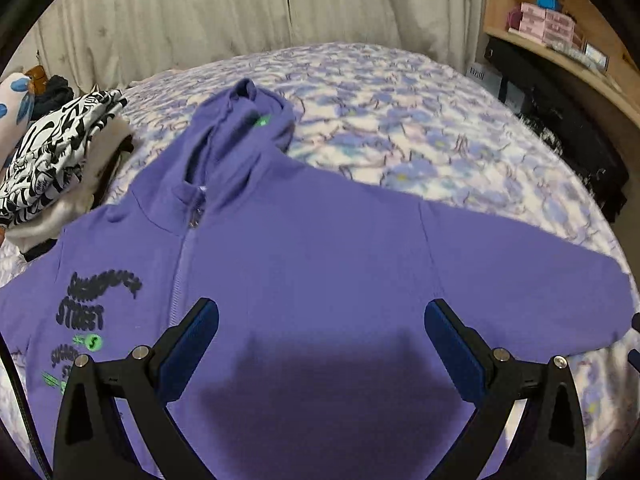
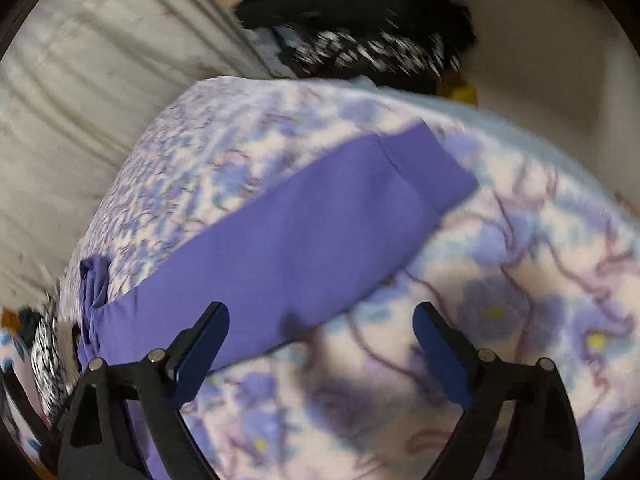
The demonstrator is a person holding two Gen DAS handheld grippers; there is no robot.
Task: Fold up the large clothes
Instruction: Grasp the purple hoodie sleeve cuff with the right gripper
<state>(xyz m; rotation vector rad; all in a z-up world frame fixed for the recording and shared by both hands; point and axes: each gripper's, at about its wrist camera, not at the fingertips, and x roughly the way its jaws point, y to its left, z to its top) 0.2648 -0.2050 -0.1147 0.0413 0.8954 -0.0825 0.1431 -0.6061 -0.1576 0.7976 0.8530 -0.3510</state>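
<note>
Hoodie (image 1: 320, 248), purple, soft and floppy, lies flat on floral bed (image 1: 420, 120) mid-frame, sleeve (image 2: 304, 236) outstretched; left gripper (image 1: 322, 332) and right gripper (image 2: 320, 332) both gape empty, so pinching sleeve cuff or hem looks best.

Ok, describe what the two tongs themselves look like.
Both match. The left tongs have black angular arms with silver round pivot bolts and flat dark-blue pads on the inner faces. The right tongs look the same. No markings or sleeves show.

The hoodie (image 1: 304, 248) lies flat on the bed (image 1: 400, 120) before me, a clothes pile (image 1: 60, 152) at its left, curtain (image 1: 240, 8) behind.
</note>
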